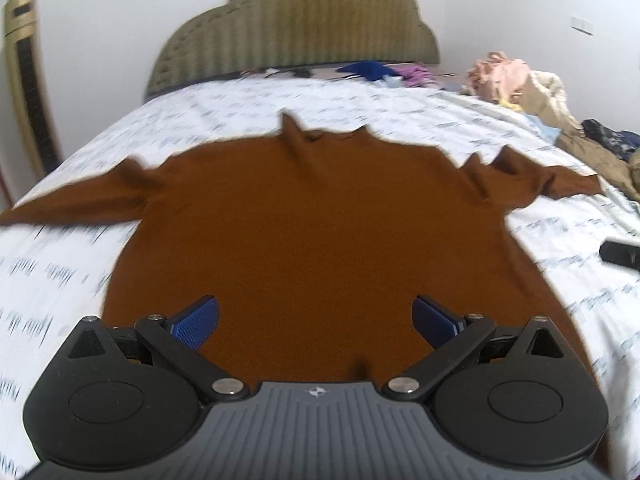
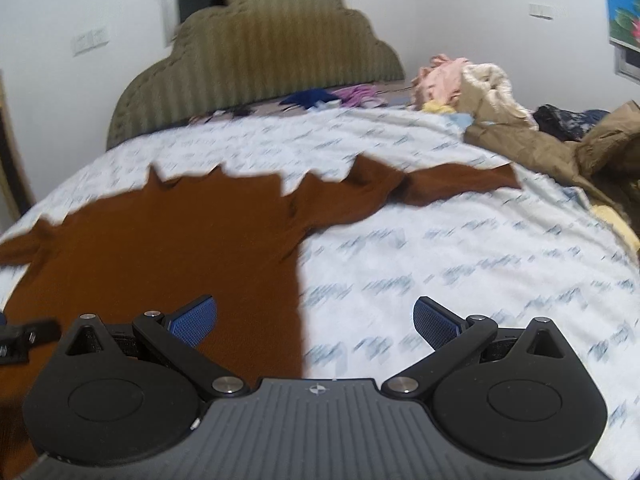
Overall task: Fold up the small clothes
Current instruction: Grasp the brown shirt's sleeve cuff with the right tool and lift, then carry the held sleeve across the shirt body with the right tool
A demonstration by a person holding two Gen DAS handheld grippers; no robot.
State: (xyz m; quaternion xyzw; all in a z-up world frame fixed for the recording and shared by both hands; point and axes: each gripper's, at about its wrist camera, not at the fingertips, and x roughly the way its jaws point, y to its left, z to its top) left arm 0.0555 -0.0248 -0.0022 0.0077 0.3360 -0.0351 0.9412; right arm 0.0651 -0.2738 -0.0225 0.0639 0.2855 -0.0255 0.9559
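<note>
Brown sweater [image 1: 312, 220] lies flat on the bed [image 1: 240, 104], sleeves spread, ready for folding. Left tool [image 1: 316, 320] hovers over its hem, right tool [image 2: 316, 320] over its side edge; both spread apart, gripping nothing.

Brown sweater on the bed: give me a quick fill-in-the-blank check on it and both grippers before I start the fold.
1. The brown sweater lies spread flat on the ____, both sleeves stretched out sideways.
2. The left gripper hovers over the sweater's lower part with its jaws ____.
3. The right gripper is open astride the sweater's ____ side edge, one finger over fabric and one over the sheet.
4. The pile of other clothes sits toward the ____ side of the bed.

Missing words: bed; open; right; right
</note>
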